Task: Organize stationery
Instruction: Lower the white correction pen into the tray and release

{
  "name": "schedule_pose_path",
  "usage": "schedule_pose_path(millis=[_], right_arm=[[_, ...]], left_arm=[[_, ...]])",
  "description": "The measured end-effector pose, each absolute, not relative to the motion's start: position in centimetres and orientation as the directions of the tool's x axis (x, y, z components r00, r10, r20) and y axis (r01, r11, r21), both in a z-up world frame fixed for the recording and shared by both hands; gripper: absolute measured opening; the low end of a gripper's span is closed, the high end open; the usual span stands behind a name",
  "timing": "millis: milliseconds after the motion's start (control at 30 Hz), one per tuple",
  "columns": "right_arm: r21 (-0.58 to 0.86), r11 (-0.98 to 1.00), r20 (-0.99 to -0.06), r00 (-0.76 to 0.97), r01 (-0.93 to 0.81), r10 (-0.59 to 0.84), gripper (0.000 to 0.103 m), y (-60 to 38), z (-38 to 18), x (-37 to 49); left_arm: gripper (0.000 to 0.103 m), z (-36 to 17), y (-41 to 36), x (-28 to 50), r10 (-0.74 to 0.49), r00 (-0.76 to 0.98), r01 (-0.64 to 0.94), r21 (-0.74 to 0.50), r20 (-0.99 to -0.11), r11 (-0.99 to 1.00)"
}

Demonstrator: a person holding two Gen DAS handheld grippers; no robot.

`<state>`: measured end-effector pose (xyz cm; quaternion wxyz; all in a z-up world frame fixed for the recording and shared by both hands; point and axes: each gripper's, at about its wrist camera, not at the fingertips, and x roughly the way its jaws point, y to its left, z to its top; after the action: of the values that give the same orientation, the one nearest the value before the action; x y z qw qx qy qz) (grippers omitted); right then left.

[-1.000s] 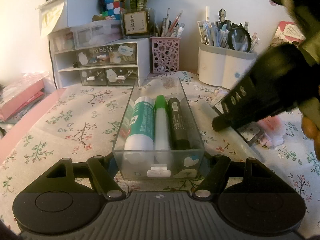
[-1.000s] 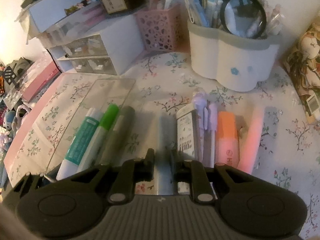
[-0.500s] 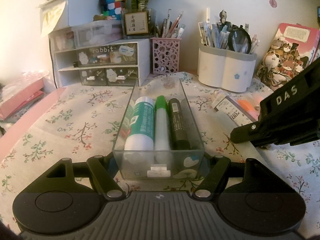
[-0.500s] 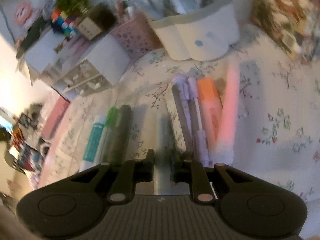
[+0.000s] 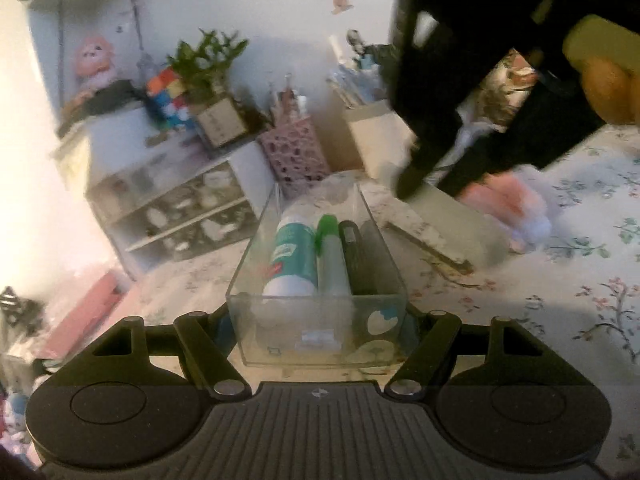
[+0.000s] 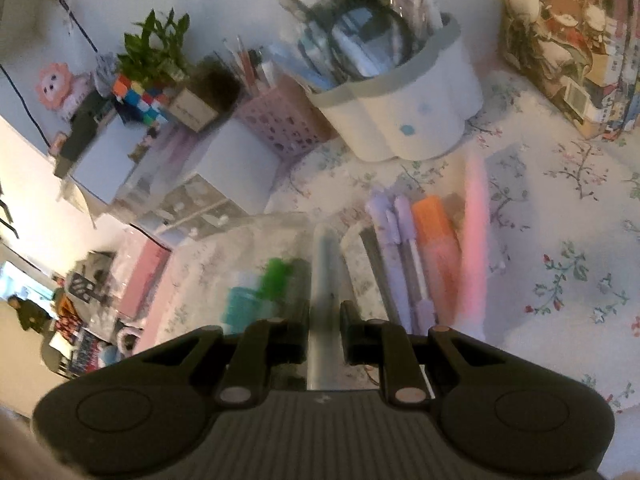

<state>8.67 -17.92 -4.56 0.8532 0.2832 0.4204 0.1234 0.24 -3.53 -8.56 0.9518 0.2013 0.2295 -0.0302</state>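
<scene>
A floral-cloth counter in a cluttered study corner, dim and blurred. My left gripper is clamped on the near end wall of the clear drawer tray, one finger on each side. Directly ahead of that gripper, inside the tray, lie a teal glue stick, a green marker and a black marker, side by side along its length. My right gripper is closed on a pale grey pen, which runs forward between the fingers. Just left of this gripper is the tray; just right of it, on the cloth, rest a patterned flat case, lilac pens, an orange highlighter and a pink pen. Farther ahead stand a pink mesh holder and a white flower-shaped pen pot.

The step in hand appears to be laying the grey pen into the tray. I would align it parallel to the markers, lower it into the free strip right of the black marker, keep the tray steady, and open only once it is within the walls.
</scene>
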Motion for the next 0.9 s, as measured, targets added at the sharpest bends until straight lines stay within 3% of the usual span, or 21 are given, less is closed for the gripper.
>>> schedule_pose_path(millis=[167, 900], right_arm=[[0.585, 0.811, -0.636, 0.616, -0.008, 0.465, 0.006, -16.8, -3.2, 10.1], [0.558, 0.829, -0.699, 0.562, 0.041, 0.443, 0.008, -13.1, -3.4, 12.5]], left_arm=[[0.073, -8.2, -1.0, 1.9, -0.022, 0.846, 0.150, 0.198, -0.533, 0.969], [0.073, -8.1, 0.0, 2.2, -0.062, 0.832, 0.156, 0.124, -0.552, 0.980]])
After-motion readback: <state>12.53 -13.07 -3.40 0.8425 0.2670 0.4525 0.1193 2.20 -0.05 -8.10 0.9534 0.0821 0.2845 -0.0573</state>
